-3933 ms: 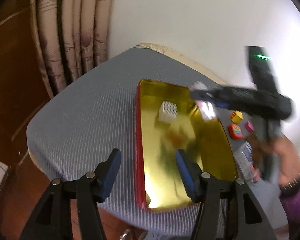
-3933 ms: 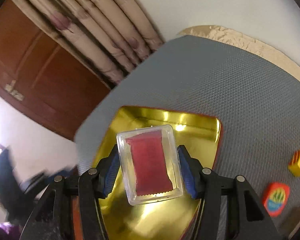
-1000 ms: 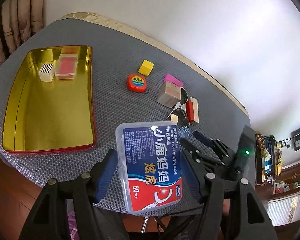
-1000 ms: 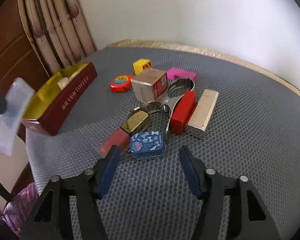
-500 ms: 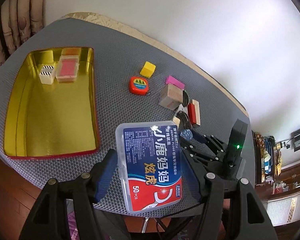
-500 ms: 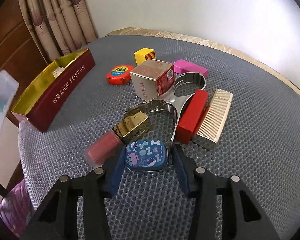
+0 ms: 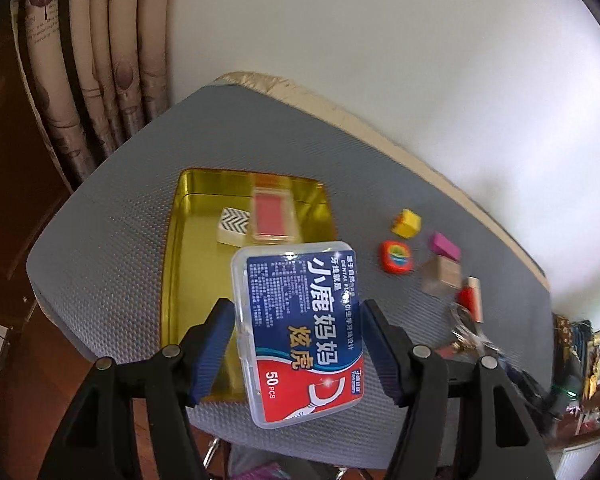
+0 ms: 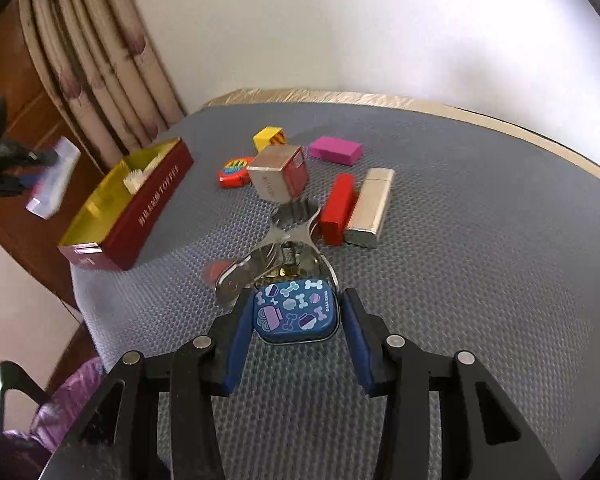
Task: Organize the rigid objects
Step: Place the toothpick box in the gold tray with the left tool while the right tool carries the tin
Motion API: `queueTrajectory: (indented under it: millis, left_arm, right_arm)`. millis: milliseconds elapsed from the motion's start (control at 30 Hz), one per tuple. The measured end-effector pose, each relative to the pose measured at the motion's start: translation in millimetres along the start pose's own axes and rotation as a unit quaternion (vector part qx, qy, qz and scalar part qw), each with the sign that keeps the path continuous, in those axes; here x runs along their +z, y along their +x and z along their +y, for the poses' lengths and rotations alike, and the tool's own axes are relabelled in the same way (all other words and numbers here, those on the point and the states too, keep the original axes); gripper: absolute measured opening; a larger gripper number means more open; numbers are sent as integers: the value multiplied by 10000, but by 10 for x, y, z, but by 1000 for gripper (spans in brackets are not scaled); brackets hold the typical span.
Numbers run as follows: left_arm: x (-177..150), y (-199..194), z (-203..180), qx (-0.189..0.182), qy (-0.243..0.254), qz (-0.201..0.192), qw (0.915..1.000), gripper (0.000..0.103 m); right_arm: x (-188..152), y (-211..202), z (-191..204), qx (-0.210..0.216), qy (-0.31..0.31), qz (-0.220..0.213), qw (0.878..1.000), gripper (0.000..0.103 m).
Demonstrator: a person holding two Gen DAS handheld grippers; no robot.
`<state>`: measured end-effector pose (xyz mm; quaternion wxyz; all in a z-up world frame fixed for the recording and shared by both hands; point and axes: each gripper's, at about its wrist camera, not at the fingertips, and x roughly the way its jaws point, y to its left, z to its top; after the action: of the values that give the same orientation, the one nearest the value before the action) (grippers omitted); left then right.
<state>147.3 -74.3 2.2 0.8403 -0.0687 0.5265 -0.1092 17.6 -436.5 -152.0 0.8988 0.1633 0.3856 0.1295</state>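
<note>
- While the left gripper (image 7: 298, 354) carried the floss pick box (image 7: 298, 328) pinched between its pads, it hung over the near end of the gold tray (image 7: 172, 260), so my guess was the step in hand was dropping that box into the tray.
- Already sitting at the far end of the tray were a zigzag-patterned block (image 7: 234, 221) and a clear case with a red insert (image 7: 272, 216), just beside each other.
- Next move, I figured, called for lowering the box onto the bare gold floor nearer than those two, then letting the pads spread.
- Over on the other side, the right gripper (image 8: 294, 320) had its pads either side of a small blue tin (image 8: 294, 314) printed with bones and bowls. They looked tight on it, but I honestly couldn't tell if it was clamped or just framed.
- That tin sat on the grey mat (image 8: 480, 280), right against a metal clip (image 8: 276, 256), so lifting it would want care not to drag the clip.
- Readable stuff: the box said "DENTAL FLOSS"-ish small print, big Chinese characters and "50 PCS"; the tray's red side (image 8: 148, 204) read "TOFFEE".
- Left on the mat: yellow block (image 7: 407, 223), round orange tape measure (image 7: 396, 257), pink block (image 8: 336, 150), cardboard cube (image 8: 280, 178), red box (image 8: 338, 208), gold lighter (image 8: 370, 206).
</note>
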Motion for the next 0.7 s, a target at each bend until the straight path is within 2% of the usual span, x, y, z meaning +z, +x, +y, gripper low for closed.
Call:
queueTrajectory:
  millis: [67,167,267,500,700]
  left_arm:
    - [47,147,74,289,-75,37,9995,66]
    - [91,372,127,294,-85,209,9993,66]
    - [101,566,146,599,54,241,9979,66]
    - [89,850,204,673,33,394,9970,66]
    - [44,1015,228,698,-9,580,9959,66]
  right_arm:
    - [29,-109,-18,2,68,-112,9999,40]
    - [114,-282,-19,37,127,-284,9995,40]
    - [200,-397,-66,211,279,-338,9988,40]
    - [374,-631,-322,852,1026,-546,9896,39]
    - [493,-717,-371,796,1088,-601,9890,39]
